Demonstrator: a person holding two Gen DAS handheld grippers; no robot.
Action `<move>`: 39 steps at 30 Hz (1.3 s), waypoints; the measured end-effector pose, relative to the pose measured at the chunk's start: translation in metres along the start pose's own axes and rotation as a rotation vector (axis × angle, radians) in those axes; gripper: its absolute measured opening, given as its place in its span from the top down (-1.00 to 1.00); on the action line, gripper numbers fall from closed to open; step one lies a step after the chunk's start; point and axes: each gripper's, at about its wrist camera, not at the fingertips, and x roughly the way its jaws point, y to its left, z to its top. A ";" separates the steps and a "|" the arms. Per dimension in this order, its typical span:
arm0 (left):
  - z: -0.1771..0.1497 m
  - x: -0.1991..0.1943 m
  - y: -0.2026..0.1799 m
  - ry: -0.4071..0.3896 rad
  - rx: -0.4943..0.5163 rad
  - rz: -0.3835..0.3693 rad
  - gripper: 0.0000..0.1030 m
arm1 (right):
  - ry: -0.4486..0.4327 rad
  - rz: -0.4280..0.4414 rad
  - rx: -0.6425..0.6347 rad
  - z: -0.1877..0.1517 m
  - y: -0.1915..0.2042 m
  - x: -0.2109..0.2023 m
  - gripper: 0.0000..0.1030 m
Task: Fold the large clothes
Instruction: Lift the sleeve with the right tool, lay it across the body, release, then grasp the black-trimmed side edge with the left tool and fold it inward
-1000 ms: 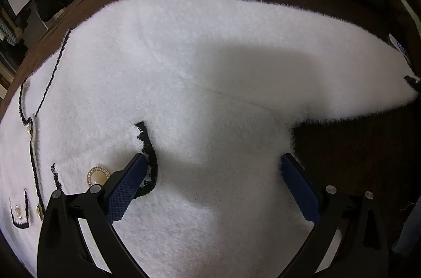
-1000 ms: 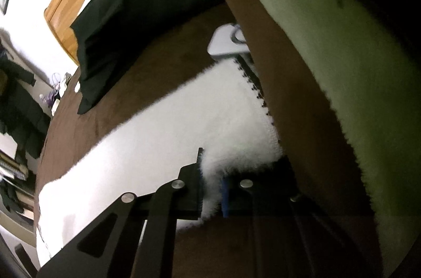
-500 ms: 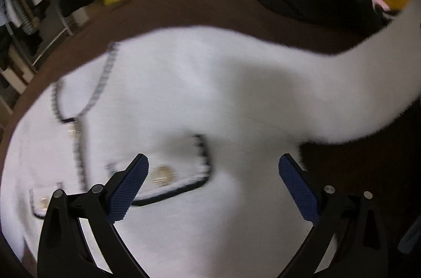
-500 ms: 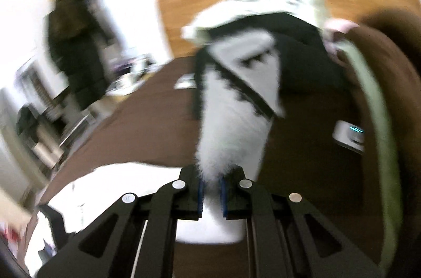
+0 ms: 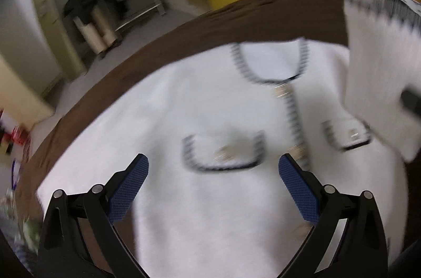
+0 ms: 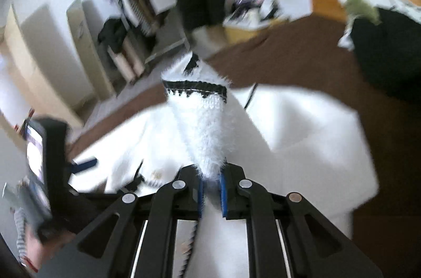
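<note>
Both my right fingers (image 6: 200,190) pinch one fuzzy white sleeve (image 6: 204,125); it points straight away from them. Left fingers (image 5: 131,184) stand wide, empty, above one white cardigan (image 5: 208,104) with two pockets.

One white fuzzy cardigan (image 5: 210,99) lies below my grippers, bearing two black-trimmed pockets (image 5: 223,150), both ahead of my left gripper (image 5: 213,183). One sleeve (image 6: 208,130) rises from my right gripper (image 6: 210,188). One brown bedcover (image 5: 236,17) lies beneath; one black garment (image 6: 389,54) is far right.
</note>
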 end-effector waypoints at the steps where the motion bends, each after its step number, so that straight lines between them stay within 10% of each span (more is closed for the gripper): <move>1: -0.006 0.002 0.012 0.011 -0.021 0.008 -0.88 | 0.039 0.012 -0.007 -0.009 0.006 0.013 0.80; 11: -0.058 0.021 0.060 0.069 -0.107 0.020 -0.88 | 0.235 -0.017 0.007 -0.093 0.035 0.067 0.63; 12: -0.059 0.022 0.060 0.068 -0.107 0.015 -0.88 | 0.237 -0.010 0.013 -0.096 0.038 0.066 0.47; 14: -0.059 0.021 0.062 0.062 -0.118 -0.002 -0.88 | 0.242 0.004 0.020 -0.097 0.041 0.059 -0.64; 15: -0.058 0.020 0.062 0.058 -0.124 -0.008 -0.88 | 0.218 -0.011 0.008 -0.096 0.043 0.049 -0.71; 33: -0.028 0.065 -0.009 0.055 -0.198 -0.349 -0.76 | 0.156 -0.201 0.063 -0.093 -0.046 -0.003 -0.84; 39: -0.031 0.089 -0.022 0.108 -0.257 -0.422 -0.06 | 0.169 -0.224 0.086 -0.097 -0.067 0.001 -0.84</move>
